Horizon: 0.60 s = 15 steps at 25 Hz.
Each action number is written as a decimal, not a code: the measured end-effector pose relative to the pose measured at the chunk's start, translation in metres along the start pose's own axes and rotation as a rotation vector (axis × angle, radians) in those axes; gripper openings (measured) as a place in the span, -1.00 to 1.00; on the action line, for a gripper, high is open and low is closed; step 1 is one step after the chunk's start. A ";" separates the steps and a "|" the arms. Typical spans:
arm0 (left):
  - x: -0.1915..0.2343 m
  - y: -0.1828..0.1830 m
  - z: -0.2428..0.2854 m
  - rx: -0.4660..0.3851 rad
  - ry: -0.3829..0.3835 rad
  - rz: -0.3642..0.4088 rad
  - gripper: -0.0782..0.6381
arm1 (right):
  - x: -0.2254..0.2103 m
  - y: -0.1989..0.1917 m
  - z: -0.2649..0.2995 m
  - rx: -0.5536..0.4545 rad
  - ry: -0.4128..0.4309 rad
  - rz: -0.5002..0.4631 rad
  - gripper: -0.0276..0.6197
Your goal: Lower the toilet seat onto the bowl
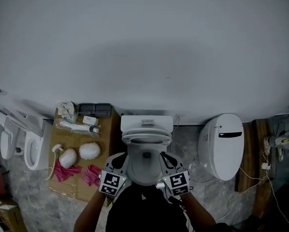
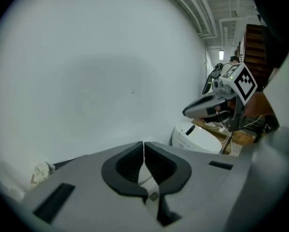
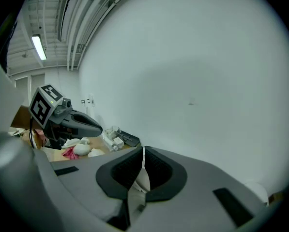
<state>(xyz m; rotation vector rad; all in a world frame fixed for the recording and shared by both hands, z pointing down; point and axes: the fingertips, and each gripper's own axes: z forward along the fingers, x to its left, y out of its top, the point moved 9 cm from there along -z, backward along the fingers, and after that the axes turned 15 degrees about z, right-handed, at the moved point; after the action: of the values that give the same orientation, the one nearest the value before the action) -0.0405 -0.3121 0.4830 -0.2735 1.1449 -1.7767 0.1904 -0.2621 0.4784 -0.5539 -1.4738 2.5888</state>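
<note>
A white ceramic toilet (image 1: 145,170) stands against the plain white wall (image 1: 144,47). Its white plastic toilet seat (image 1: 146,138) appears raised at the back, just in front of the tank, with the bowl open below it. The left gripper (image 1: 120,156) and the right gripper (image 1: 164,154) flank the bowl's sides, each with its dark pads pressed together on nothing. To the left, a brown cardboard sheet (image 1: 105,129) carries pink cloths (image 1: 66,172) and two white round pieces. A second white toilet (image 1: 223,146), lid down, sits to the right.
</note>
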 end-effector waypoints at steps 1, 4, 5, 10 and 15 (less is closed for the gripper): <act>0.003 -0.007 0.008 0.019 -0.015 0.011 -0.75 | -0.003 0.000 0.006 0.018 0.002 -0.011 -0.82; 0.010 -0.024 0.031 0.059 -0.052 0.034 -0.74 | -0.010 -0.004 0.025 0.093 0.010 -0.064 -0.82; 0.012 -0.027 0.039 0.063 -0.069 0.043 -0.74 | -0.012 -0.007 0.032 0.127 0.014 -0.087 -0.82; 0.018 -0.041 0.075 0.098 -0.155 0.189 -0.45 | -0.019 -0.020 0.068 0.304 0.039 -0.201 -0.81; 0.022 -0.063 0.109 0.156 -0.210 0.302 -0.45 | -0.030 -0.038 0.110 0.414 0.016 -0.313 -0.70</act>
<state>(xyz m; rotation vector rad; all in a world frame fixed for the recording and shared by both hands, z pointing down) -0.0218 -0.3875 0.5848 -0.1785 0.8450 -1.5207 0.1751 -0.3389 0.5692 -0.2656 -0.8892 2.5175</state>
